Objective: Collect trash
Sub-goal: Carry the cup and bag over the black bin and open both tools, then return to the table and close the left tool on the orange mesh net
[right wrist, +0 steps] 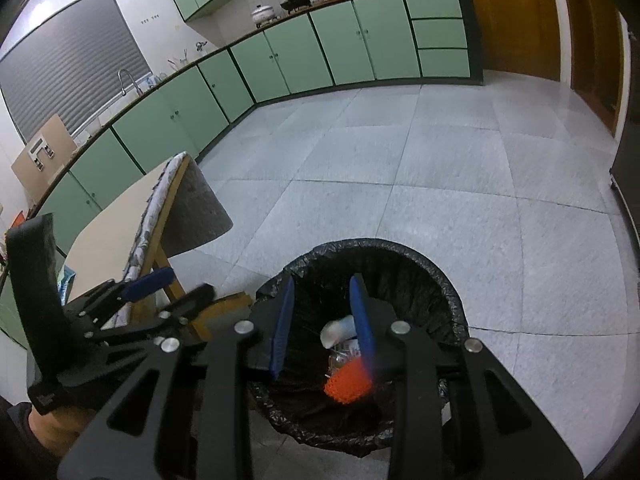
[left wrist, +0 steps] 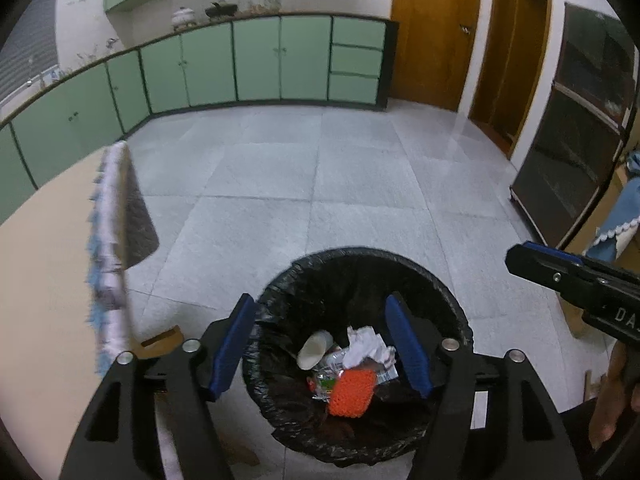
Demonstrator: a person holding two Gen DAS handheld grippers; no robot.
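Bin (left wrist: 436,280): round, lined with a black bag, standing on the grey tiled floor (left wrist: 320,184) just beside a table corner.
Contents: white paper cup (left wrist: 314,350) lying on its side; crumpled white paper (left wrist: 366,346); clear plastic wrapper (left wrist: 332,374); orange knobbly sponge (left wrist: 352,392) on top, near the middle.
Left gripper (left wrist: 322,346): above the bin mouth, angled down; blue pads wide apart, nothing between them.
Right gripper (right wrist: 322,330): above the same bin, angled down; blue pads parted by a narrow gap, nothing pinched; orange sponge seen below the right pad, blurred.
Table (right wrist: 116,216): beige top, patterned cloth edging, left of the bin.
Background: green cabinets (right wrist: 288,52) under a counter; wooden door (left wrist: 436,32).
Person: hand (right wrist: 52,420) on the left gripper's handle.
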